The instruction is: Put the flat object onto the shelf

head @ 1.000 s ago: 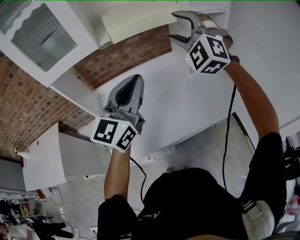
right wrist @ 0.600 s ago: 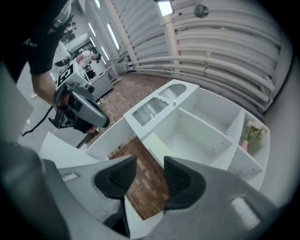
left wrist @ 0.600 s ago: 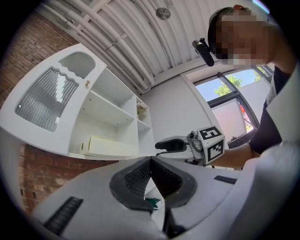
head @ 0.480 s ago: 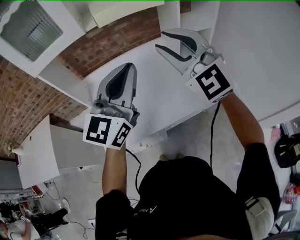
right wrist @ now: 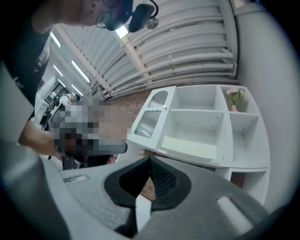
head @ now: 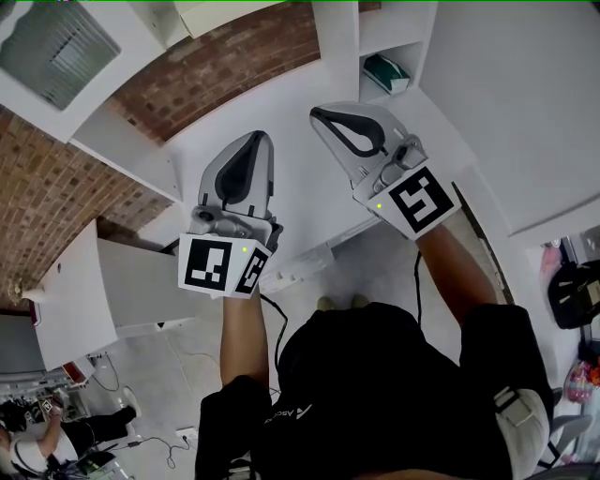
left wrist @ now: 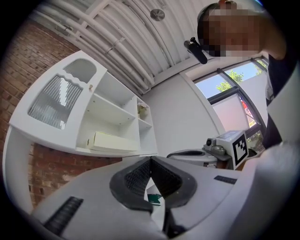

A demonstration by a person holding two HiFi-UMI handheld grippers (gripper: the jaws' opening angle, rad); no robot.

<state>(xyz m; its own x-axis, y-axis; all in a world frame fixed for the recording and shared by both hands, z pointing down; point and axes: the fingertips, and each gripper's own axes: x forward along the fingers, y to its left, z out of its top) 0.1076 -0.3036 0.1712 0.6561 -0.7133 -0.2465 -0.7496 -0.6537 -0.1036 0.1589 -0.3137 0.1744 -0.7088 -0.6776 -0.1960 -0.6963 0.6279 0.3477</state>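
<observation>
A flat cream box [left wrist: 115,140] lies on the bottom shelf of the white wall cabinet [left wrist: 89,112]. It shows again in the right gripper view [right wrist: 190,147], and its edge peeks in at the top of the head view [head: 234,11]. My left gripper [head: 253,148] is shut and holds nothing; its pads meet [left wrist: 150,159]. Beside it my right gripper [head: 323,117] has just been closing and is now shut with nothing between its jaws [right wrist: 150,159]. Both point up towards the cabinet, well short of the box.
The cabinet has a ribbed glass door [head: 56,47] at its left and open cubbies at its right, one holding a green thing [head: 384,73], another a small plant [right wrist: 236,97]. A brick wall [head: 216,75] runs behind. A white counter [head: 122,291] stands lower left.
My right gripper has come down and left from the shelf, rolled over, and shut its open jaws. The left gripper has drifted slightly. The cream box stays on the shelf.
</observation>
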